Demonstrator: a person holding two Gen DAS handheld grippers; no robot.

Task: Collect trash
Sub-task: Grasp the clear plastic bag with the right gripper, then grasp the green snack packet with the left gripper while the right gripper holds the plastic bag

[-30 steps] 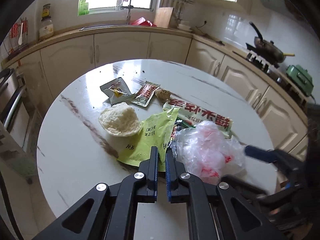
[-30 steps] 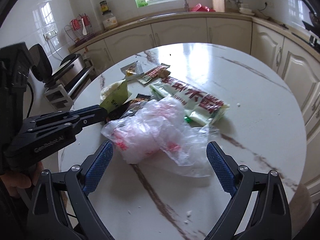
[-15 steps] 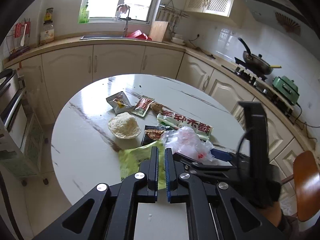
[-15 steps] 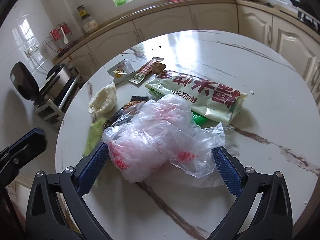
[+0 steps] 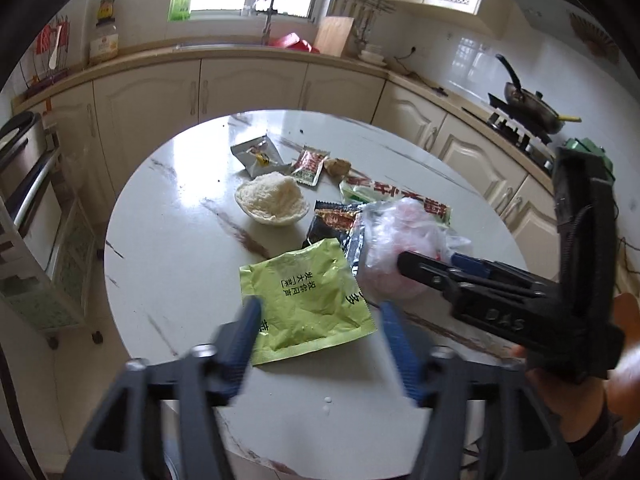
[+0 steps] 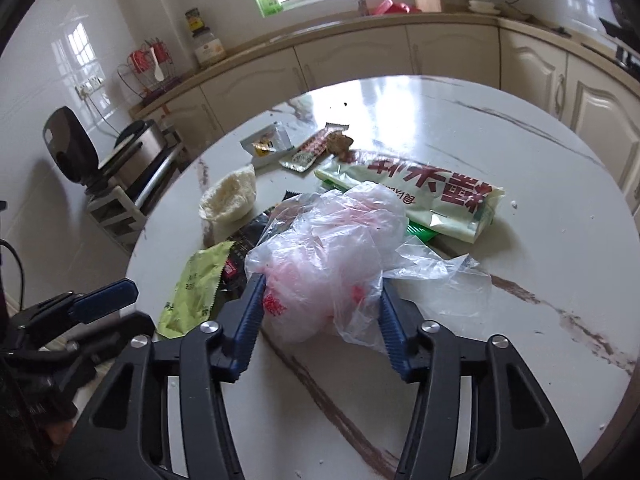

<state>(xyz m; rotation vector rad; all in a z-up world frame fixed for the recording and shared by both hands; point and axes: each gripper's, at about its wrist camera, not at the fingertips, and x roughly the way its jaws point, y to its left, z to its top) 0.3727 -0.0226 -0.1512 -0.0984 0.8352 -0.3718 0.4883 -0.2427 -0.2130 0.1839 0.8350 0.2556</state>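
A green snack wrapper [image 5: 304, 296] lies flat near the front edge of the round marble table [image 5: 180, 240]. My left gripper [image 5: 320, 312] straddles it with its jaws opening, pads clear of it. A crumpled clear plastic bag [image 6: 324, 264] with red print sits between the pads of my right gripper [image 6: 322, 284], whose jaws are closing and press its sides. More trash lies behind: a long noodle bag [image 6: 420, 188], a dark wrapper [image 5: 332, 220], a white crumpled wad [image 5: 272, 200], a silver packet [image 5: 258, 154] and a red sachet [image 5: 310, 162].
A person's hand [image 5: 560, 380] holds the right gripper's handle at the right. Cream cabinets and a counter ring the table, with a stove and pan [image 5: 528, 108] at the right. A metal rack with appliances [image 6: 132, 160] stands left of the table.
The left gripper pulled the green wrapper toward the table's near edge, then opened and let it go. The right gripper's wide jaws have closed in on the plastic bag.
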